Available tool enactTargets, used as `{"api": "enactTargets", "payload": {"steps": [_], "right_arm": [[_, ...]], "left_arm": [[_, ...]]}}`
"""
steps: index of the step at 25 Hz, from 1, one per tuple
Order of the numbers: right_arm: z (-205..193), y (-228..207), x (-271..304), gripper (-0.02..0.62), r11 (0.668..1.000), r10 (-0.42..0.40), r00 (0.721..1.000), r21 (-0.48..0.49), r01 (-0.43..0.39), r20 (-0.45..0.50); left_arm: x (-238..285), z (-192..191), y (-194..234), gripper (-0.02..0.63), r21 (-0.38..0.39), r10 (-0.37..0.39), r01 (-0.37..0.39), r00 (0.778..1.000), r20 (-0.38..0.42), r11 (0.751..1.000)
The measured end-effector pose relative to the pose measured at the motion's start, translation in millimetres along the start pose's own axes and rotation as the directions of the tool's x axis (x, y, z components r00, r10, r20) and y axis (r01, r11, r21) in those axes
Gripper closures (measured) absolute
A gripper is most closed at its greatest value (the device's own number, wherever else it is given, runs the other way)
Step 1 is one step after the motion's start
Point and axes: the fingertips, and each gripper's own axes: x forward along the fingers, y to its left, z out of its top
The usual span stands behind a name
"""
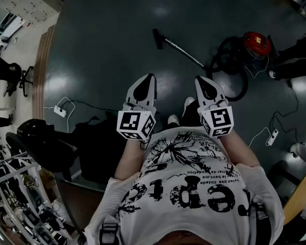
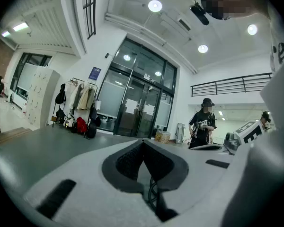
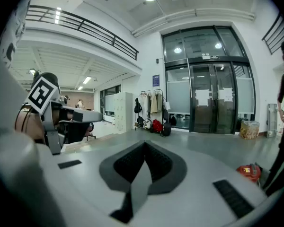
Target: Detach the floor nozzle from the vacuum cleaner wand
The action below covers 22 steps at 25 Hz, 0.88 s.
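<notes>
Left hand-held gripper (image 1: 149,78): jaws pressed together, empty | right hand-held gripper (image 1: 200,80): likewise (vacuum cleaner (image 1: 256,44) well apart)

The dark floor (image 1: 107,45) carries, ahead of the right gripper (image 1: 203,81), a red vacuum cleaner (image 1: 256,44), hose (image 1: 218,64), wand (image 1: 183,51) and floor nozzle (image 1: 157,38); a power strip (image 1: 60,111) lies left of the left gripper (image 1: 148,79)

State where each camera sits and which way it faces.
Head view: on the person's head, facing steeply down at floor nozzle, wand and red vacuum; shirt, left tongs, right tongs show.
Left gripper view: on the left tongs, facing glass doors; shut jaws show.
Right gripper view: on the right tongs, facing those doors; shut jaws show.
Shared: both gripper views see the doors.
</notes>
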Motion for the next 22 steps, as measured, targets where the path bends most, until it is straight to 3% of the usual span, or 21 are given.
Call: {"api": "enactTargets", "payload": {"steps": [4, 9, 15, 22], "right_arm": [[2, -6, 32, 0.592, 1.000, 0.028, 0.999, 0.012, -0.028, 0.037], [-5, -30, 101, 0.592, 0.997, 0.061, 0.998, 0.054, -0.061, -0.001], [13, -75, 210, 0.592, 0.992, 0.085, 0.996, 0.097, -0.082, -0.027], [25, -149, 324, 0.592, 0.985, 0.105, 0.988, 0.146, -0.089, -0.111]], "left_arm": [[16, -7, 26, 0.603, -0.012, 0.024, -0.025, 0.999, -0.023, 1.000], [60, -7, 72, 0.603, -0.006, 0.085, -0.086, 0.995, -0.060, 0.996], [142, 10, 152, 0.603, -0.095, 0.128, -0.136, 0.988, -0.085, 0.986], [260, 35, 216, 0.603, -0.028, 0.114, -0.117, 0.988, -0.105, 0.993]]}}
